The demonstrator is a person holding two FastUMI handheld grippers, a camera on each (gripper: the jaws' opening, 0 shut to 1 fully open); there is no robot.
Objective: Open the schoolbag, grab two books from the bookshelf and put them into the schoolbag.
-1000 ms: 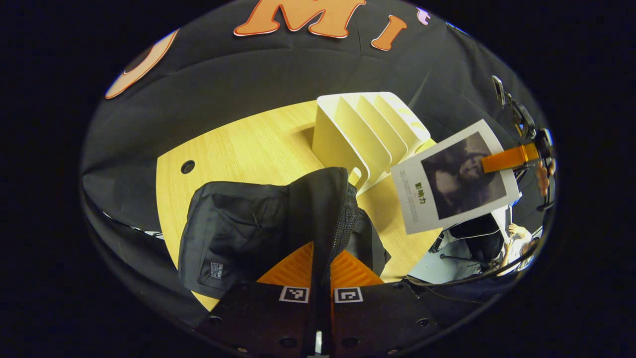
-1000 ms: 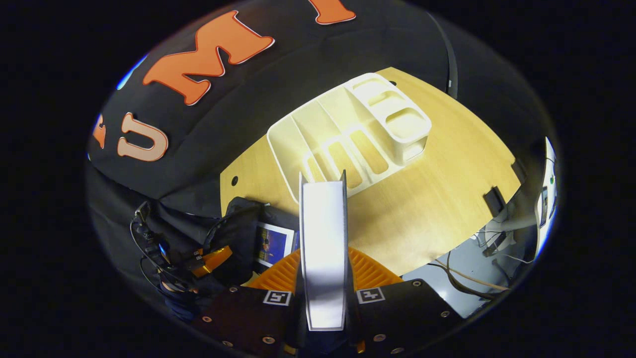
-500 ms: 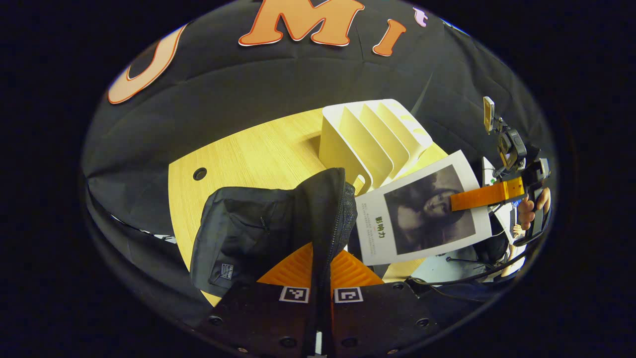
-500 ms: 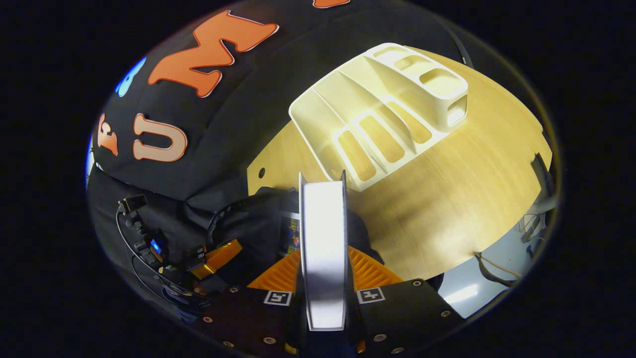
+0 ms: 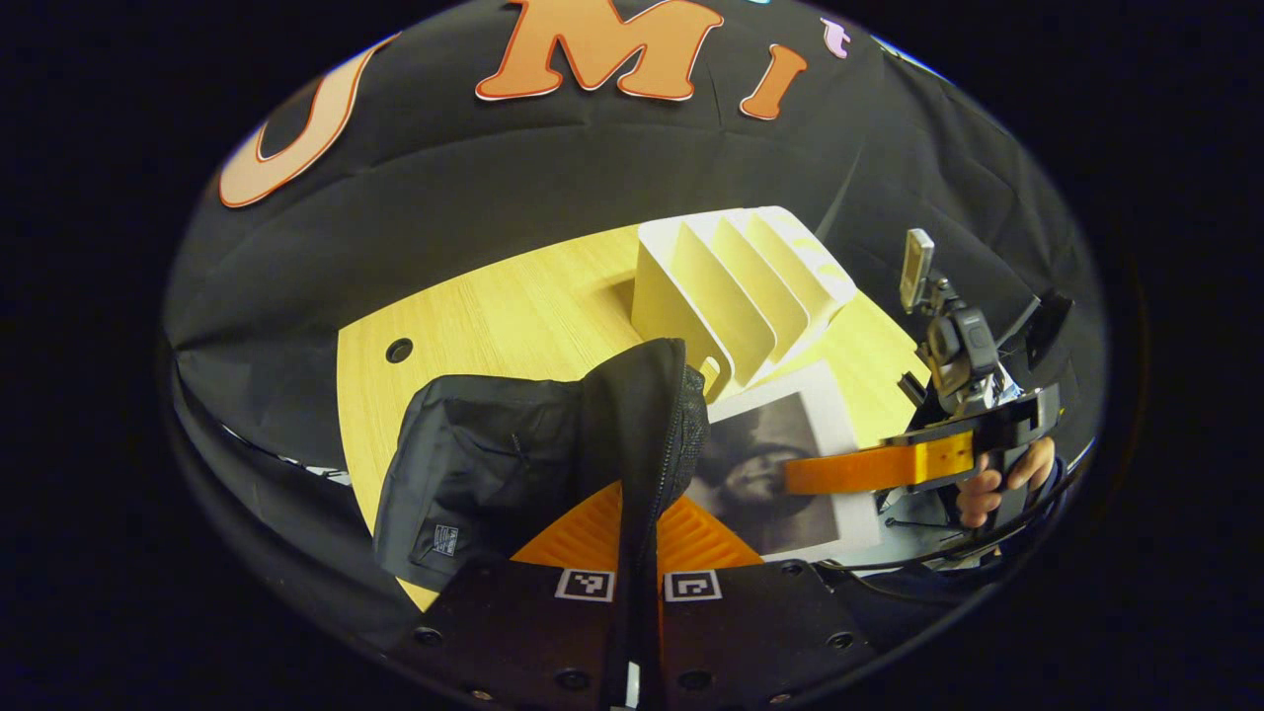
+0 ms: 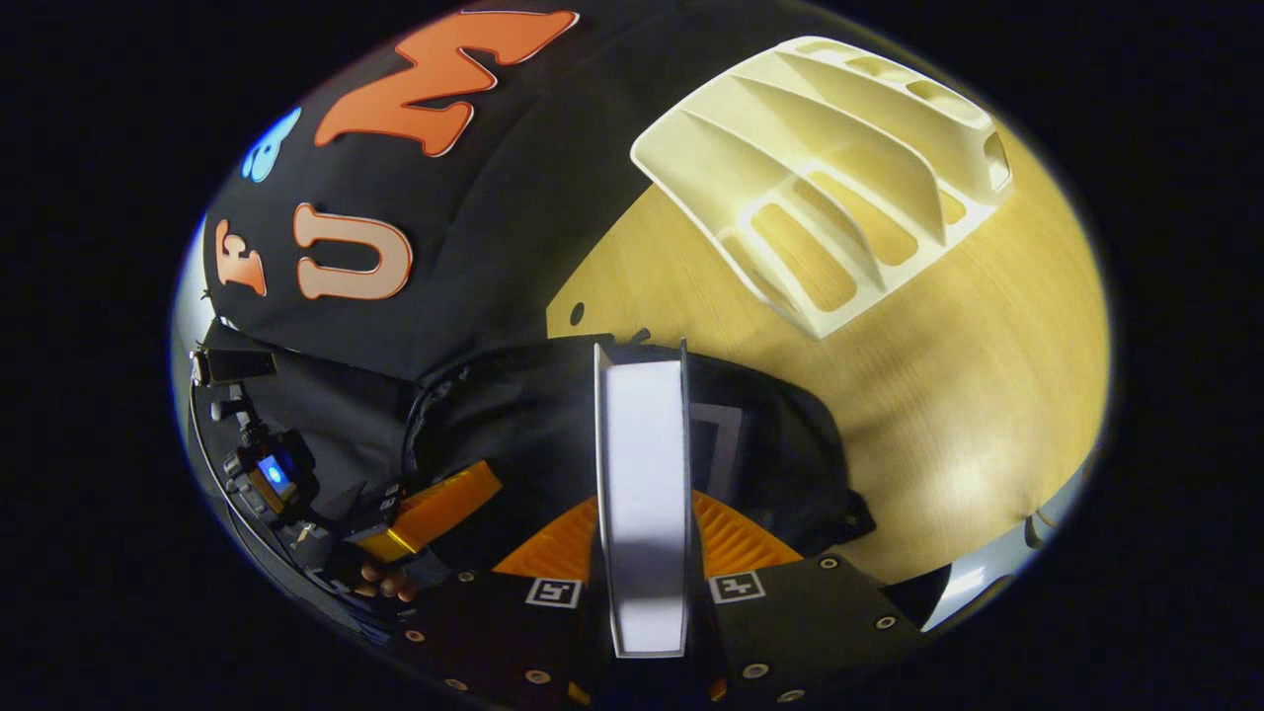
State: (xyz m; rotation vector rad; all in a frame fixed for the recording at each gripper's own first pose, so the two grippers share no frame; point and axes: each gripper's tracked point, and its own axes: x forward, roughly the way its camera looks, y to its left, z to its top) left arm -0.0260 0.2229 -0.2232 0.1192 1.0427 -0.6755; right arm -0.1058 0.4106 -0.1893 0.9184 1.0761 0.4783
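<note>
The black schoolbag (image 5: 494, 454) lies on the wooden table, and my left gripper (image 5: 640, 494) is shut on its raised zipper edge (image 5: 681, 425), holding the mouth open. My right gripper (image 6: 642, 504) is shut on a grey-covered book (image 6: 642, 464), seen edge-on right over the bag's opening (image 6: 553, 415). In the left gripper view that book (image 5: 770, 464) has its near end dipping behind the bag's rim, with the right gripper (image 5: 790, 479) and a hand (image 5: 997, 484) behind it. Another book (image 6: 721, 434) shows inside the bag. The cream bookshelf (image 5: 731, 286) stands with nothing in its slots.
The table (image 6: 968, 375) is bare wood to the right of the bag, with a small hole (image 5: 399, 350) near its far left corner. The left gripper (image 6: 434, 504) holds the bag at the lower left of the right gripper view. Black cloth walls stand close behind the shelf.
My right gripper has carried the book down and left from beside the shelf to the bag's mouth. My left gripper has kept its hold on the bag's edge.
</note>
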